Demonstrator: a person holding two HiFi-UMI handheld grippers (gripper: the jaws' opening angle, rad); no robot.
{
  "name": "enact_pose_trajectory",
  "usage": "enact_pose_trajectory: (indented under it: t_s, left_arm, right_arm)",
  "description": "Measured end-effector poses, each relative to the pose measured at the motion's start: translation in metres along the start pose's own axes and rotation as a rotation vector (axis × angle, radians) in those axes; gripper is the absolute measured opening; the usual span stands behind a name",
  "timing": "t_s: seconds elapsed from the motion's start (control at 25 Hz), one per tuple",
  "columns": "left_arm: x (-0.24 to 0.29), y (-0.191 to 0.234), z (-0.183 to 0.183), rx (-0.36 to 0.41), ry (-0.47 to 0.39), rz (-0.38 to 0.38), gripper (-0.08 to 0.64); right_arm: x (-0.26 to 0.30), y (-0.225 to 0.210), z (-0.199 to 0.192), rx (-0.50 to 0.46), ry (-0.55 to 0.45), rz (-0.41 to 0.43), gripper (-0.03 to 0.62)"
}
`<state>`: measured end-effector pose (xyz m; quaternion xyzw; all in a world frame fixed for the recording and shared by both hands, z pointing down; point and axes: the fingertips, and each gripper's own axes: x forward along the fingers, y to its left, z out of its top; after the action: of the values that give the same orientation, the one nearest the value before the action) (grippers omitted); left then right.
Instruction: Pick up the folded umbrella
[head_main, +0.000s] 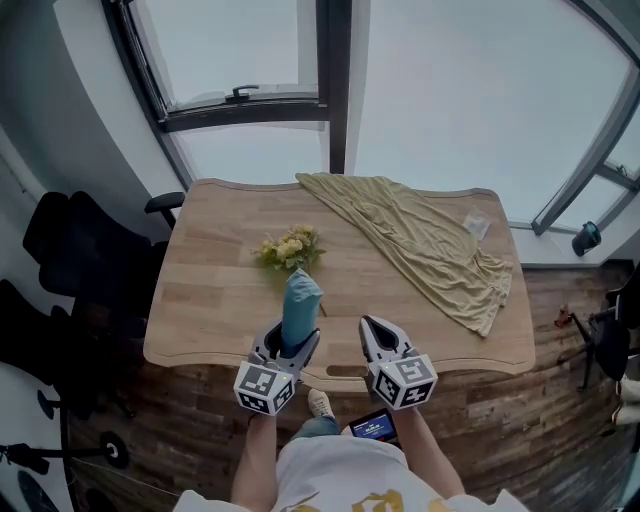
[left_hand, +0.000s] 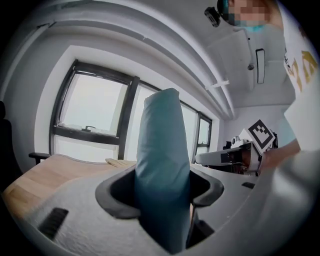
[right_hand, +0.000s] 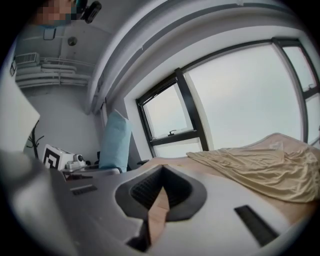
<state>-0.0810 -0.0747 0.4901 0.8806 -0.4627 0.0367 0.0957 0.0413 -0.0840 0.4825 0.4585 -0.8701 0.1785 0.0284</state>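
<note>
While the left gripper (head_main: 290, 340) closes its two jaws on the folded umbrella (head_main: 298, 305), the right gripper (head_main: 378, 330) hangs just beside it with its jaws drawn together at the tips and nothing between them. Both sit over the near edge of the wooden table (head_main: 210, 290).

The folded umbrella is a short, plump bundle in a dusty teal fabric cover, smooth along its length with a few soft creases. Its far end is rounded and slightly slumped to one side. In the left gripper view the folded umbrella (left_hand: 162, 165) fills the gap of the left gripper (left_hand: 161, 192), the dark pads pressing on either side of its lower part, and the rest sticks out well beyond the jaw tips. In the head view that free end points away from the person, toward a small bunch of yellow flowers (head_main: 290, 248) lying on the table.

From the right gripper view the folded umbrella (right_hand: 115, 142) shows off to the left, and only a sliver of tabletop is visible below the meeting tips of the right gripper (right_hand: 162, 172). A rumpled beige cloth (head_main: 420, 240) is spread across the table's far right side
</note>
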Motion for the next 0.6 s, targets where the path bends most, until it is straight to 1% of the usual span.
enact_pose_trajectory:
  t_s: [0.28,0.44,0.6]
  left_arm:
    - [-0.024,-0.044,0.013,-0.020,-0.070,0.004,0.272]
    - [-0.040,-0.065,0.013,-0.010,-0.090,0.008,0.272]
    - [-0.054,-0.078,0.008,-0.045,-0.114,0.030,0.272]
  right_arm:
    - [-0.042,0.015,0.013,-0.049,-0.055,0.016,0.011]
    - [-0.067,0.023,0.007,-0.062,-0.061,0.028,0.011]
    - [-0.088,0.028,-0.003,-0.088,-0.059,0.014,0.011]
